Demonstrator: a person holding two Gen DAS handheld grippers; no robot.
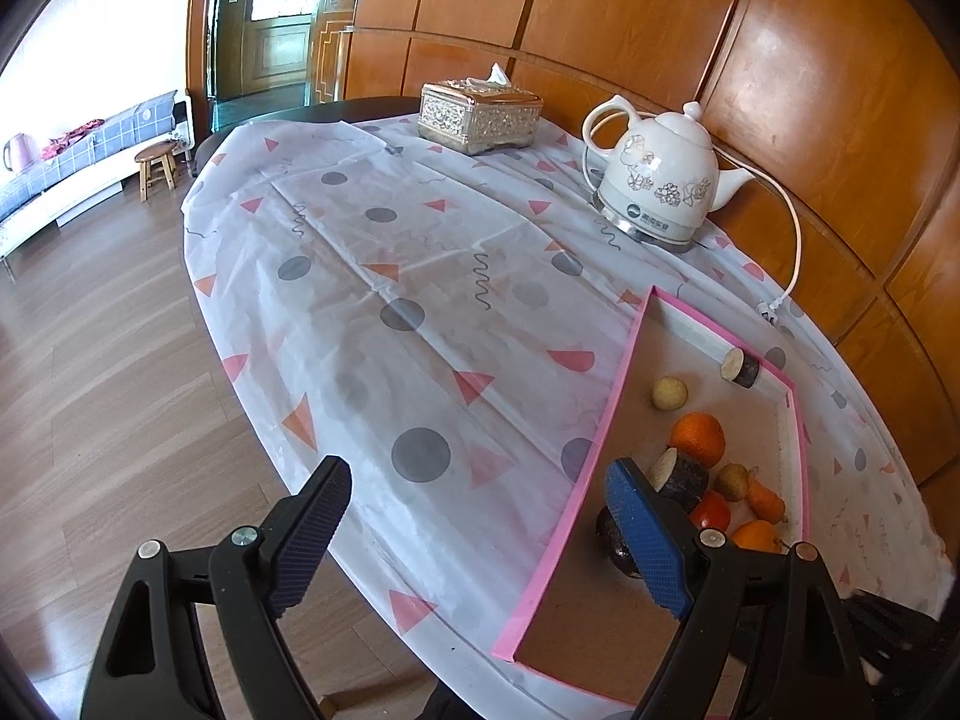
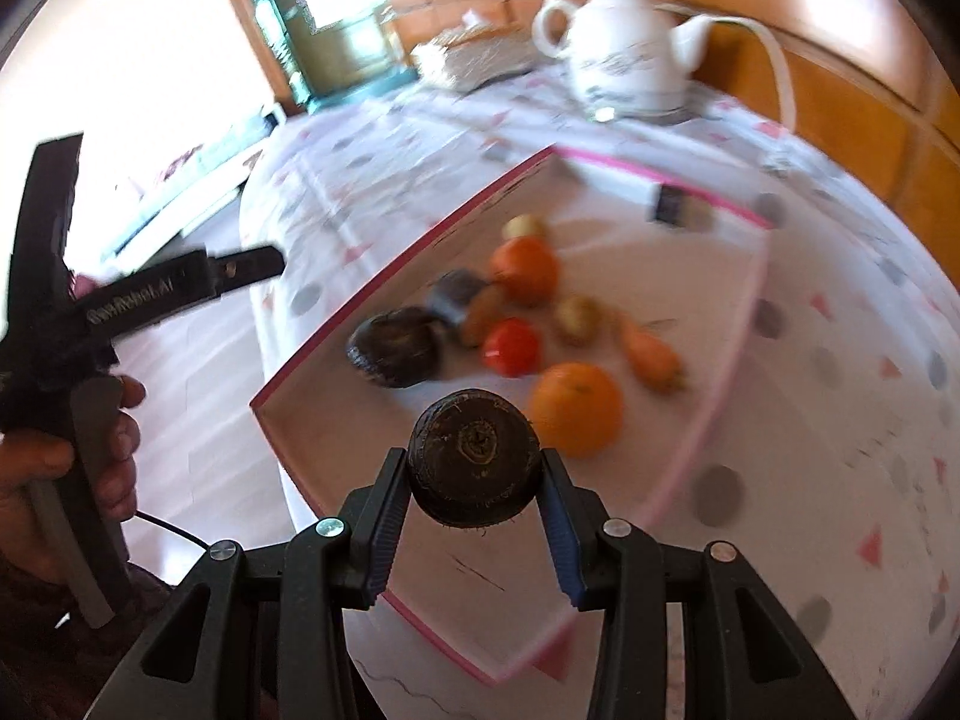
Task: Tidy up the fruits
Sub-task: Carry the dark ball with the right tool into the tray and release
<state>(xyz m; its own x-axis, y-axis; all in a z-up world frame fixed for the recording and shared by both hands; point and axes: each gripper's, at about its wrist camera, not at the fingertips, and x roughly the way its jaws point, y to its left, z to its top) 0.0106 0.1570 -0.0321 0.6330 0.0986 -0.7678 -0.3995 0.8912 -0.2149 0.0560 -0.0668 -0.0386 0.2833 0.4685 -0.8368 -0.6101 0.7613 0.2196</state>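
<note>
A pink-rimmed box lid (image 1: pixel 606 426) (image 2: pixel 336 312) lies on the table and holds several fruits: oranges (image 1: pixel 698 438) (image 2: pixel 576 408), a tomato (image 1: pixel 711 510) (image 2: pixel 511 345), a carrot (image 1: pixel 765 498) (image 2: pixel 651 354), small pale round fruits (image 1: pixel 669 393) and dark stubby pieces (image 1: pixel 681 477) (image 2: pixel 396 348). My right gripper (image 2: pixel 474 480) is shut on a dark round fruit (image 2: pixel 474 459), held above the lid's near end. My left gripper (image 1: pixel 480 531) is open and empty over the lid's left rim. The left tool and the hand on it (image 2: pixel 90 372) show at the left of the right wrist view.
A white floral kettle (image 1: pixel 663 186) (image 2: pixel 624 54) with its cord stands at the back right, a patterned tissue box (image 1: pixel 480 114) at the back. The patterned cloth (image 1: pixel 390 300) covers the oval table; wood floor lies to the left, wood panelling behind.
</note>
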